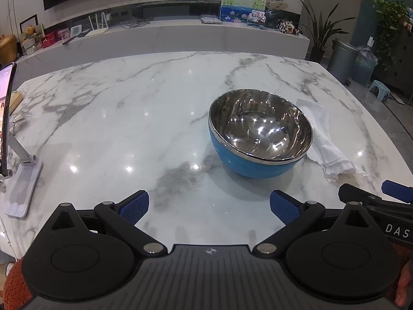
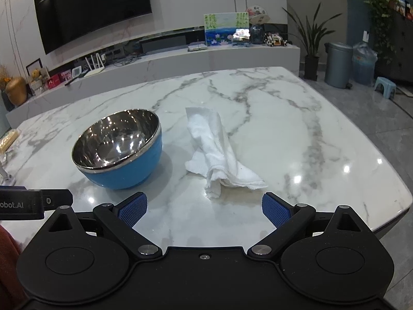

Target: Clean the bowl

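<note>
With both the left gripper (image 1: 209, 208) and right gripper (image 2: 204, 209) gaping wide and empty, the right should best pinch the crumpled white cloth (image 2: 219, 152) lying just right of the upright blue bowl (image 2: 117, 146) while the left steadies its rim.

A home living room. Wall-mounted TV (image 2: 93, 10) over a long low marble shelf (image 2: 180, 59) crowded with a router (image 2: 94, 64), framed photos, a painted picture (image 2: 225, 28) and trinkets. Potted plants (image 2: 309, 41), a lidded bin (image 2: 338, 64), a water jug (image 2: 364, 62) and a small stool (image 2: 386, 84) on tiled floor beyond a marble counter (image 2: 284, 129).
</note>
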{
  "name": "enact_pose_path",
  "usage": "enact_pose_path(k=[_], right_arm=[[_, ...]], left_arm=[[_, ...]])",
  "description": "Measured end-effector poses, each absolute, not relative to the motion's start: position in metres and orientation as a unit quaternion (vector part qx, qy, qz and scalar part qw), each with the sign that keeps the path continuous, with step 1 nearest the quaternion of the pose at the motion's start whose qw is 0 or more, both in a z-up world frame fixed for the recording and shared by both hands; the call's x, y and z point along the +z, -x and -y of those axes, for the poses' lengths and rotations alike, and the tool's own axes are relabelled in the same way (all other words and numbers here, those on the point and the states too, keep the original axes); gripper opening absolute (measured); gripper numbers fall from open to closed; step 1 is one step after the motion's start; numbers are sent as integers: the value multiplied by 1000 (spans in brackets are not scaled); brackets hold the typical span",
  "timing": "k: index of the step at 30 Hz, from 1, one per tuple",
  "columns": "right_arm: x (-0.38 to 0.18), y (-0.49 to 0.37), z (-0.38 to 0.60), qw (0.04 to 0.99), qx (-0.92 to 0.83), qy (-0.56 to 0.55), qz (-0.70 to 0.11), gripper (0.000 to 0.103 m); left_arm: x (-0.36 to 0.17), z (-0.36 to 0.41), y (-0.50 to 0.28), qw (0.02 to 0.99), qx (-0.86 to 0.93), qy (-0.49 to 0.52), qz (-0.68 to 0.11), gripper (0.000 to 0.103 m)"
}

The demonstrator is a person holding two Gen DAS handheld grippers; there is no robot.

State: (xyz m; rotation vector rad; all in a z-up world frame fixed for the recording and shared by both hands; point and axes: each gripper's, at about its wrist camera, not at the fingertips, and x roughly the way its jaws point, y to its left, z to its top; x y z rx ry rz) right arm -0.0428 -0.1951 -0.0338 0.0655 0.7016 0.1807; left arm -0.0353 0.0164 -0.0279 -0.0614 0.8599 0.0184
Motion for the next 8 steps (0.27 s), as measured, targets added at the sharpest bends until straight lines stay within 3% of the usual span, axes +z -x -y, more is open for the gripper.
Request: enact_pose_path(k=[8], right_arm=[[-37, 41, 196, 933, 89, -35, -348, 95]], left_arm=[[-27, -14, 34, 909, 7, 29, -417, 101]])
